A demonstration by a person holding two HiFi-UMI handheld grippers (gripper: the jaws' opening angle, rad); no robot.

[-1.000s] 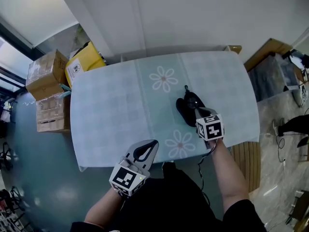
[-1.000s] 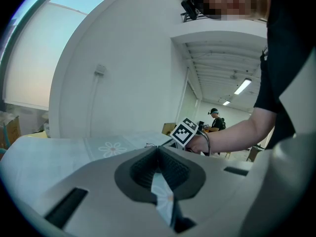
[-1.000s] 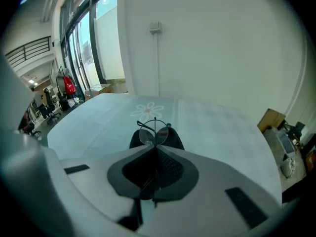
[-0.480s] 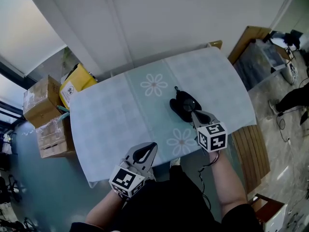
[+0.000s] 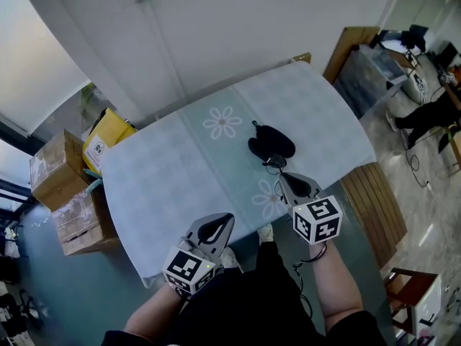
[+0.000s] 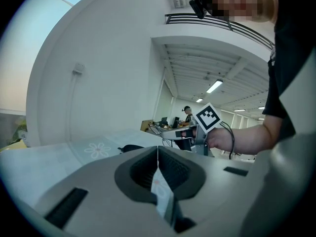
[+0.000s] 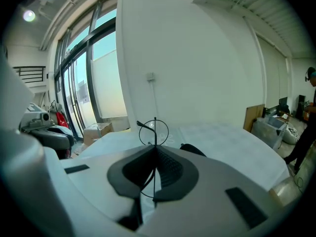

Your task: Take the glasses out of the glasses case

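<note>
The right gripper [image 7: 154, 152] clamps thin, round wire glasses [image 7: 154, 131] in its jaws; left gripper [image 6: 158, 154] jaws closed.

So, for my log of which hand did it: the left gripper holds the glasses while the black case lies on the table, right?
No: the right gripper holds the glasses, shut on their thin frame, as the right gripper view shows. The black case does lie on the table.

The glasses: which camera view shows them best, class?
The right gripper view: the glasses sit close up, wire frame pinched between the shut jaws. The head view shows only a small dark shape at the right gripper; the left gripper view leaves them unclear.
</note>
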